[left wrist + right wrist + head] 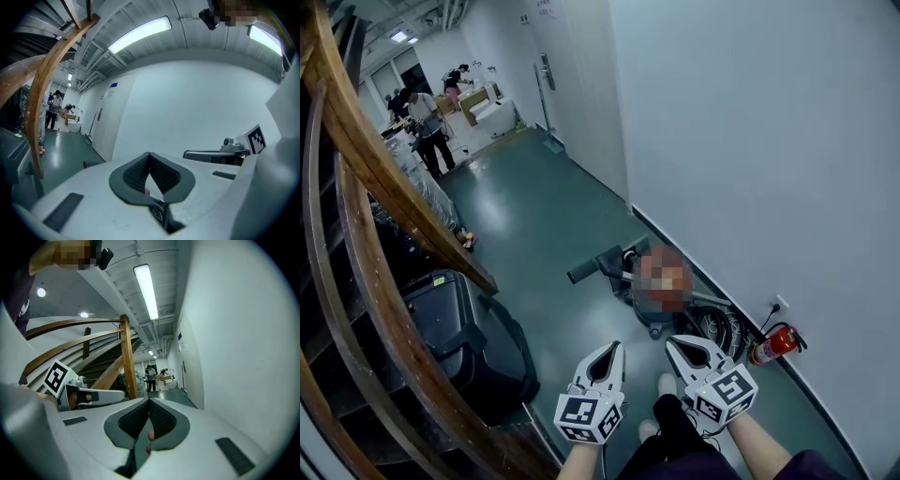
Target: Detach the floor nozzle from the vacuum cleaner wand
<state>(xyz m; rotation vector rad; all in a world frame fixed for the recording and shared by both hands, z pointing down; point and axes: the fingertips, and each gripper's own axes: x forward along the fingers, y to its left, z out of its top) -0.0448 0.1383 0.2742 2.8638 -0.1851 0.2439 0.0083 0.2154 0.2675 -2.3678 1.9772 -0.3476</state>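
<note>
Green floor runs beside a white wall, with a wooden stair rail rising on the left gripper's outer side. Both tools are held nearly level, side by side. The left gripper and the right gripper each show jaws pressed together with nothing between them.

The vacuum lies on the floor just ahead of the tips, close to the wall. Its nozzle sits at the far end, ahead and a little left of the left gripper and not yet within reach. The wand is hard to trace from here. A fire extinguisher stands on the right gripper's outer side.

The step in hand is judged to be the approach. Both pairs of jaws should be spread before contact. The wand is best pinned by one tool near the joint, while the nozzle's neck is gripped by the other and drawn straight along the wand's line — not twisted sideways. Any release catch — none can be made out — would need pressing first. The coiled hose should be kept clear of.
</note>
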